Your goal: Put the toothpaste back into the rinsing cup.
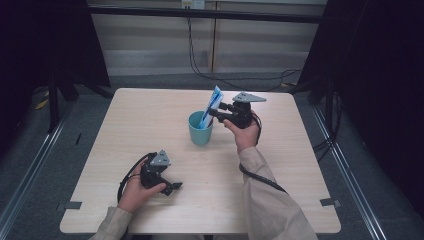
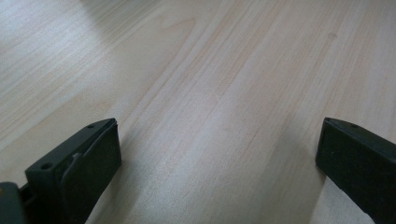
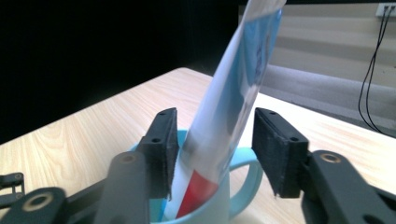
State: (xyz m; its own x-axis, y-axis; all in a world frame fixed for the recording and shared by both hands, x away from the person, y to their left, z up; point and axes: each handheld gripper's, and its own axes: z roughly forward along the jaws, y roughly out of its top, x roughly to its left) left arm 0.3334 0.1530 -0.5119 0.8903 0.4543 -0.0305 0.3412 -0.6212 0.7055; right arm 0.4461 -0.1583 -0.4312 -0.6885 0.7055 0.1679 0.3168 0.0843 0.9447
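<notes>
Two tools are in play, and I read the work as standing a toothpaste tube (image 1: pixel 212 106) in the teal cup (image 1: pixel 200 131) near the middle of the table (image 1: pixel 150 115). In the right gripper view my right gripper (image 3: pixel 212 149) straddles the tube with its jaws partly spread; the left pad sits against or just beside the tube, the right pad clearly apart, so I judge the tube is leaning on the cup's rim by its own weight. The left gripper (image 1: pixel 172 187) rests low near the front edge, jaws spread with nothing between them, parked out of the way. The tube's bottom end is hidden inside the cup, its top is cut off in the right gripper view, and its printing is too blurred to read.
</notes>
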